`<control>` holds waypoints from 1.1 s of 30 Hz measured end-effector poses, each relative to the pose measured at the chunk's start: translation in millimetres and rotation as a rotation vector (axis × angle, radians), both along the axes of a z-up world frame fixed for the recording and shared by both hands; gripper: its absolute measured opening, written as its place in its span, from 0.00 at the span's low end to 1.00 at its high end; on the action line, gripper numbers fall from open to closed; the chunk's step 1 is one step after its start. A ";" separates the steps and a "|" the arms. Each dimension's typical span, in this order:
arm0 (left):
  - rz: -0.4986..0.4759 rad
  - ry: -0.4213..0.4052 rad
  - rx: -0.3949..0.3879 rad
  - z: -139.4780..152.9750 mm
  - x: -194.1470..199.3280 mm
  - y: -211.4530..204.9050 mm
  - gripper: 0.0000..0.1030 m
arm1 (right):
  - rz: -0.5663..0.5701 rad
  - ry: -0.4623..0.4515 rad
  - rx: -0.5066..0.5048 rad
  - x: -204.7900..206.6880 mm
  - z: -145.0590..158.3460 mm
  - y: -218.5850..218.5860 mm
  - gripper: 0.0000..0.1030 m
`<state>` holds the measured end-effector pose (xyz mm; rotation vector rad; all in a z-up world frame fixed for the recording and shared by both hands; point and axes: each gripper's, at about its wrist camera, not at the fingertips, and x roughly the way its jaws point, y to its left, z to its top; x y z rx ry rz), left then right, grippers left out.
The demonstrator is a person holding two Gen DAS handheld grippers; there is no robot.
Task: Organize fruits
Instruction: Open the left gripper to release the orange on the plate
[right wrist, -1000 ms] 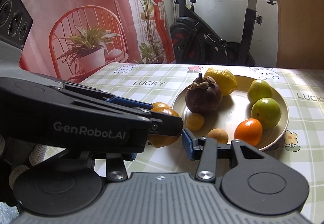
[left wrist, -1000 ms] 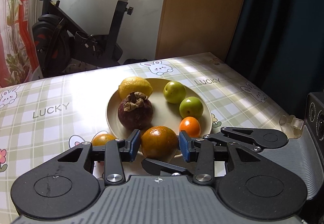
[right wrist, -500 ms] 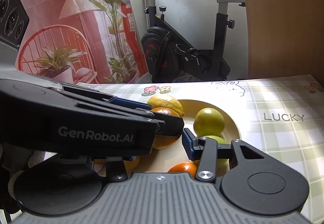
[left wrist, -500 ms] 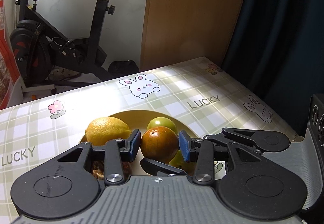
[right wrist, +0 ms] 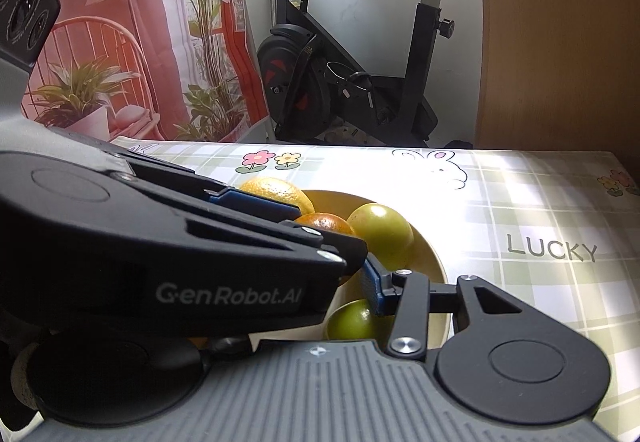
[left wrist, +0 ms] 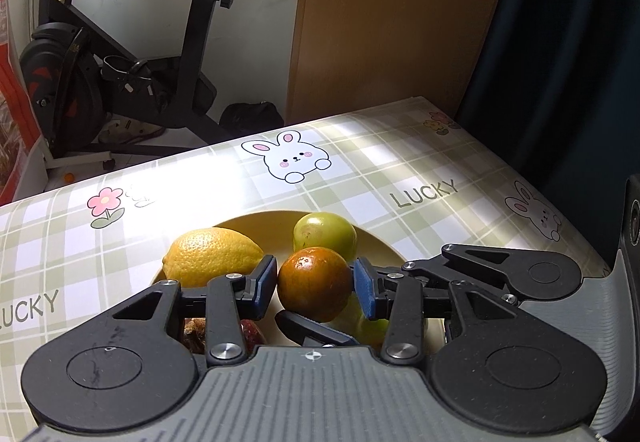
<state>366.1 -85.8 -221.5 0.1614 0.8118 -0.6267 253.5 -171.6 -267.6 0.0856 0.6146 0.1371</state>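
My left gripper (left wrist: 315, 284) is shut on a dark orange fruit (left wrist: 314, 284) and holds it over the beige plate (left wrist: 260, 223). On the plate lie a yellow lemon (left wrist: 210, 257), a green fruit (left wrist: 325, 236) and, under the gripper, a dark mangosteen (left wrist: 196, 334). In the right wrist view the left gripper's body (right wrist: 160, 242) crosses in front and hides my right gripper's left finger. Only the right blue pad (right wrist: 370, 284) shows, beside the held orange fruit (right wrist: 326, 223), two green fruits (right wrist: 380, 236) and the lemon (right wrist: 276, 192).
The table has a checked cloth with rabbits and "LUCKY" print (left wrist: 424, 192). An exercise bike (left wrist: 120, 54) stands beyond the far edge, next to a wooden panel (left wrist: 392, 22). A dark curtain (left wrist: 568, 42) hangs on the right.
My left gripper has carried the dark orange fruit from the plate's near rim forward over the plate's middle. Both cameras moved closer to the plate.
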 end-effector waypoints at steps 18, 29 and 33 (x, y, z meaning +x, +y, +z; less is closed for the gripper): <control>0.033 -0.003 -0.069 20.3 -15.6 21.3 0.47 | -0.038 -0.017 0.011 -16.3 14.2 2.1 0.48; 0.133 -0.029 -0.090 42.5 -51.3 67.1 0.47 | -0.072 -0.066 0.090 -45.7 31.0 11.4 0.48; 0.183 -0.058 -0.084 48.4 -68.6 88.4 0.47 | -0.065 -0.078 0.098 -56.3 35.5 20.8 0.48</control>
